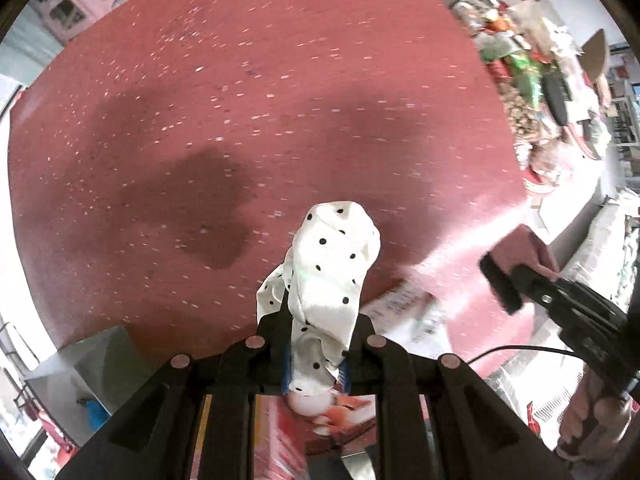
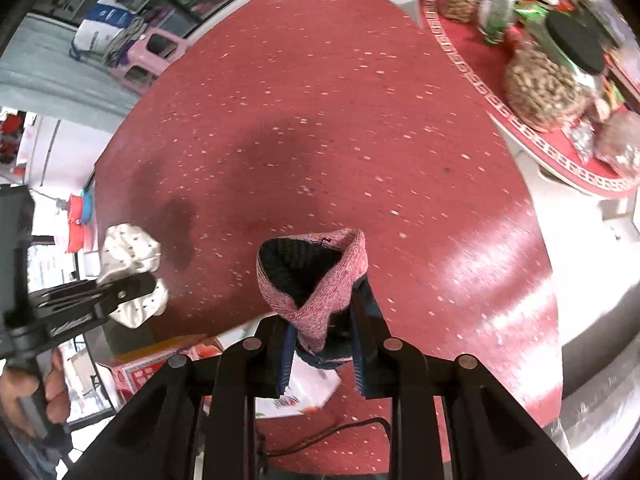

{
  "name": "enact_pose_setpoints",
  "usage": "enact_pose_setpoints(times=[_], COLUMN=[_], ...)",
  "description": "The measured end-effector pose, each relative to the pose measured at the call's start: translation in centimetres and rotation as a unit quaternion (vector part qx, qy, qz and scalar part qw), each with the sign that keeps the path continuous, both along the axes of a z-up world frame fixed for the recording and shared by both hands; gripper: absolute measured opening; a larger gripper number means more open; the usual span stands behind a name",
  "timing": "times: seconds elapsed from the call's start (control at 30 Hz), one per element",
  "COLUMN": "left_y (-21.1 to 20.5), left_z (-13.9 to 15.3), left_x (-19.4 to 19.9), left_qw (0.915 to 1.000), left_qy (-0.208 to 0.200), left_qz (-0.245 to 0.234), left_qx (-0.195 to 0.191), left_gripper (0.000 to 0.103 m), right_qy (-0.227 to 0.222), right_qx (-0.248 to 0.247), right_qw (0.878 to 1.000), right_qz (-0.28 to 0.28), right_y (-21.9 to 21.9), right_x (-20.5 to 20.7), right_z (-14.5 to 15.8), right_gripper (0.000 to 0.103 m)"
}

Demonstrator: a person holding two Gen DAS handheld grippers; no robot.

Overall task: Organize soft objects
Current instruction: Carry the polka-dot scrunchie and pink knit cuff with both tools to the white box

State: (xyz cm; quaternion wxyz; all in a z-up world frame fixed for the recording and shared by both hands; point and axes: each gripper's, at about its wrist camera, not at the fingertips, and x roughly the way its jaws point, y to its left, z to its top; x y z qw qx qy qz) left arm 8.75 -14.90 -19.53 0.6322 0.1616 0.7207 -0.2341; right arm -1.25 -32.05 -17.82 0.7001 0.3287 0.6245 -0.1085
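Observation:
A white cloth with black dots (image 1: 328, 272) hangs bunched between the fingers of my left gripper (image 1: 320, 322), which is shut on it above the red speckled tabletop (image 1: 240, 80). A pink knit piece with a dark inside (image 2: 316, 280) is pinched in my right gripper (image 2: 320, 320), also lifted off the tabletop (image 2: 360, 120). In the left wrist view the right gripper (image 1: 502, 280) shows at the right edge with the pink piece (image 1: 524, 246). The right wrist view shows the left gripper (image 2: 138, 286) at the left with the white cloth (image 2: 128, 250).
A round red tray table (image 2: 520, 114) with a jar of nuts (image 2: 548, 76) and packets stands beyond the table's right side. A pink stool (image 2: 154, 54) is on the floor at the far left. A red carton (image 2: 148, 366) lies below the near edge. A hand (image 2: 24, 392) grips the left handle.

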Motion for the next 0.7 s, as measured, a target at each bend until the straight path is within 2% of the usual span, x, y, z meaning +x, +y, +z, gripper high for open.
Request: enact_pose_setpoints(times=[0.1, 0.3, 0.43, 0.7], left_y=[-0.4, 1.3, 1.3, 2.7], left_z=[0.6, 2.7, 3.6, 4.0], left_x=[-2.4, -3.7, -6.2, -10.8], left_qw=[0.9998, 0.9992, 0.9983, 0.9956], left_qy=[-0.005, -0.016, -0.022, -0.021], left_qz=[-0.005, -0.01, -0.019, -0.057], left_qx=[-0.017, -0.036, -0.051, -0.072], left_gripper=[0.018, 0.018, 0.018, 0.019], right_qy=[0.006, 0.012, 0.013, 0.018], right_qx=[-0.004, -0.008, -0.017, -0.033], right_qw=[1.0, 1.0, 0.999, 0.999], right_qz=[-0.008, -0.024, -0.026, -0.023], right_y=[0.0, 0.5, 1.6, 6.0], right_x=[-1.2, -3.4, -4.6, -7.7], right_z=[0.0, 0.2, 0.5, 1.3], right_gripper=[0.026, 0.026, 0.026, 0.026])
